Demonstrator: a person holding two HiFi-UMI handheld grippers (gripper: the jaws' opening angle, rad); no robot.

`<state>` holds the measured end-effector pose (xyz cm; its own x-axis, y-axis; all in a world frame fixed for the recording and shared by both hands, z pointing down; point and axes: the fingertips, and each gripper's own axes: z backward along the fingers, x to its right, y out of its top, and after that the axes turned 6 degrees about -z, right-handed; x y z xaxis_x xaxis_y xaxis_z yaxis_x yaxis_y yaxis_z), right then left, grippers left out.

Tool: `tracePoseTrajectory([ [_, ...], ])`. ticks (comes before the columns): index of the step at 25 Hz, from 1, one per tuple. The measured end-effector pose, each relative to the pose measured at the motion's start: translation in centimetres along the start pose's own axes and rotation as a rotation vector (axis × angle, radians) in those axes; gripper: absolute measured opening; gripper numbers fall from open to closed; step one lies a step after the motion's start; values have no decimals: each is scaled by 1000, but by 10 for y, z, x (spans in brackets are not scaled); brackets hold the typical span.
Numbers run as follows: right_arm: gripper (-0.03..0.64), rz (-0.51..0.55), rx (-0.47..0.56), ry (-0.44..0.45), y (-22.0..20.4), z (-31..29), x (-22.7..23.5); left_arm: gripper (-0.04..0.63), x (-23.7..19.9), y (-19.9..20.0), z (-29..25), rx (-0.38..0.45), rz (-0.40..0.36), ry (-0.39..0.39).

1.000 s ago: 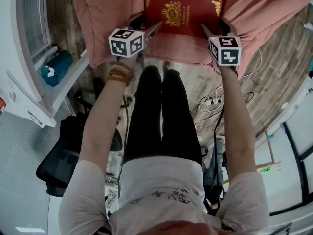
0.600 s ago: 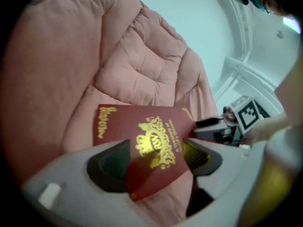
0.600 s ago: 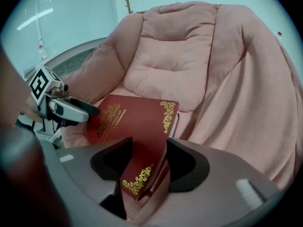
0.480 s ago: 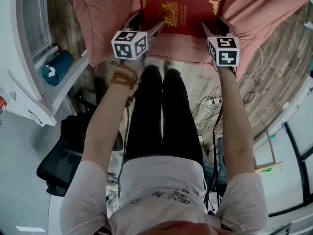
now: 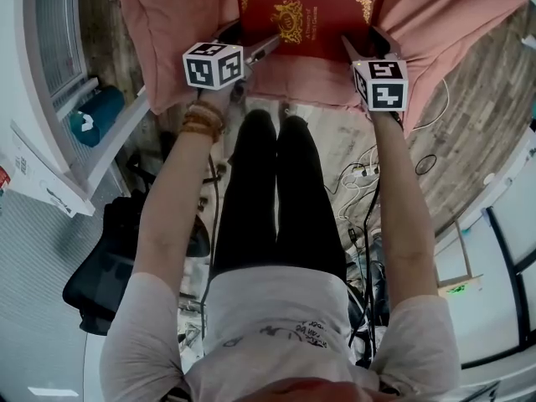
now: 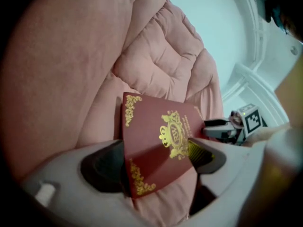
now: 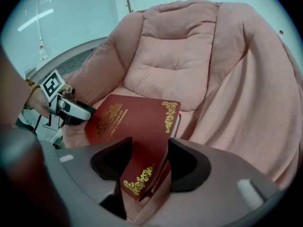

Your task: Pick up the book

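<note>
The dark red hardcover book with gold ornaments (image 5: 303, 22) lies on the seat of the pink padded armchair (image 5: 163, 23), in the middle, close to the front edge of the seat. Its cover faces up, and the two near corners point toward the person.

The left gripper (image 5: 248, 40) is at the near left corner of the book. Its jaws have just been opening and now stand wide apart. The corner is between them, but the pads do not press on it. The right gripper (image 5: 365, 42) is at the near right corner. Its jaws have just been closing and are clamped on this corner, one pad on the cover and the other on the underside. In the right gripper view this corner is tilted up from the cushion.

The armchair has a thick quilted back and soft sides that rise around the seat. Under it is a wood-pattern floor (image 5: 473, 111), where white cables (image 5: 362, 174) lie to the right of the person's legs in black trousers (image 5: 276, 199). To the left is a white ledge with a teal cylinder (image 5: 96, 115) on it. Behind the armchair is a pale wall.
</note>
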<state>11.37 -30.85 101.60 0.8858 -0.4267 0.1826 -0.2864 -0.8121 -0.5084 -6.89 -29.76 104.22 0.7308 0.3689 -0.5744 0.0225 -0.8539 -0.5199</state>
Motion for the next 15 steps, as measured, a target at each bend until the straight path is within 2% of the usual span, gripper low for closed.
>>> tracePoseTrajectory([
  [10, 229, -87, 120, 30, 25, 43, -4, 423, 26, 24, 21, 50, -16, 39],
  [15, 234, -84, 218, 15, 56, 98, -13, 423, 60, 72, 59, 116, -103, 65],
])
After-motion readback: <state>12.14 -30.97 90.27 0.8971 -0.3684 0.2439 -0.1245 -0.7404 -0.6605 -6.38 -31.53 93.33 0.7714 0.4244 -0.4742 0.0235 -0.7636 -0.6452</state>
